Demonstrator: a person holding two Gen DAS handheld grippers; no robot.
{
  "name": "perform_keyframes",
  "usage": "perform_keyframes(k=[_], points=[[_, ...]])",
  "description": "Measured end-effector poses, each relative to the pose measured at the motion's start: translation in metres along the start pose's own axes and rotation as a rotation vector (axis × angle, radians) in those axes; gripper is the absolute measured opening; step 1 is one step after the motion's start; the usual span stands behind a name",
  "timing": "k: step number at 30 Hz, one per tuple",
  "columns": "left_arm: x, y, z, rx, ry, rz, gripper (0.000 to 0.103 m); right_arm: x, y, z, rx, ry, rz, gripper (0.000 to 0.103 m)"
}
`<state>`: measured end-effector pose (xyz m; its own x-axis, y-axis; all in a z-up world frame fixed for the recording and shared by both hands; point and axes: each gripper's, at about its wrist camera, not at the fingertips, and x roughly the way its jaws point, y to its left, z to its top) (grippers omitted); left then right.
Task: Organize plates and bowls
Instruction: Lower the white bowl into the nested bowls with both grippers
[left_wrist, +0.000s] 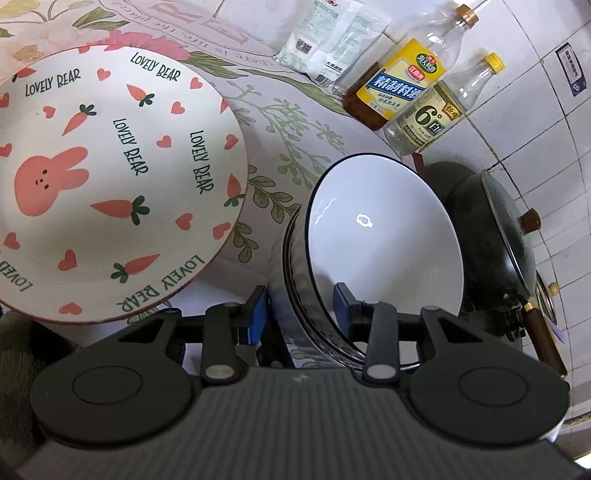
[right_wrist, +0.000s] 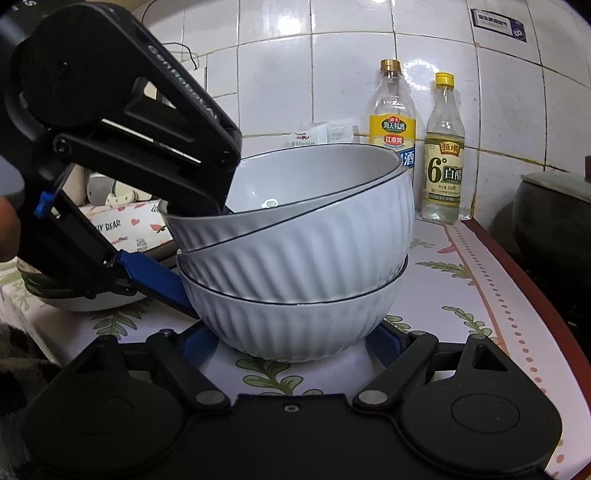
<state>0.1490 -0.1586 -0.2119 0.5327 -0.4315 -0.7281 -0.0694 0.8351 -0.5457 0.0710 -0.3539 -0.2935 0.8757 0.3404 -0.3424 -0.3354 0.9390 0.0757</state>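
Observation:
Three ribbed white bowls with dark rims are nested in a stack (right_wrist: 295, 258) on the floral cloth, and the top bowl (left_wrist: 384, 229) sits tilted. My left gripper (left_wrist: 299, 306) is shut on the stack's near wall, with one finger inside the top bowl and the outer blue finger (right_wrist: 155, 275) against the outside. My right gripper (right_wrist: 293, 339) holds the bottom bowl (right_wrist: 295, 325) low down, a blue pad on each side of its base. A cream plate (left_wrist: 110, 184) with a pink bunny, carrots and "LOVELY BEAR" lies left of the stack.
Two bottles (right_wrist: 393, 122) (right_wrist: 443, 155) and white packets (left_wrist: 325, 40) stand by the tiled wall. A black wok with a lid (left_wrist: 498, 236) sits to the right, past the cloth's red border (right_wrist: 517, 280). A white dish (right_wrist: 85, 301) shows under the plate.

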Motion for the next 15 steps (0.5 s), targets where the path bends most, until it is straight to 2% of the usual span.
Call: perform_keyframes(k=[10,15], points=[[-0.0049,0.0026,-0.0046,0.031,0.003,-0.014,0.036,-0.0073,0.0085,-0.0062,-0.010,-0.028,-0.030,0.088],[-0.0089,0.0033,-0.0061,0.040,0.010,-0.026,0.036,-0.0087,0.0057,0.0006,-0.016,0.004,-0.021,0.088]])
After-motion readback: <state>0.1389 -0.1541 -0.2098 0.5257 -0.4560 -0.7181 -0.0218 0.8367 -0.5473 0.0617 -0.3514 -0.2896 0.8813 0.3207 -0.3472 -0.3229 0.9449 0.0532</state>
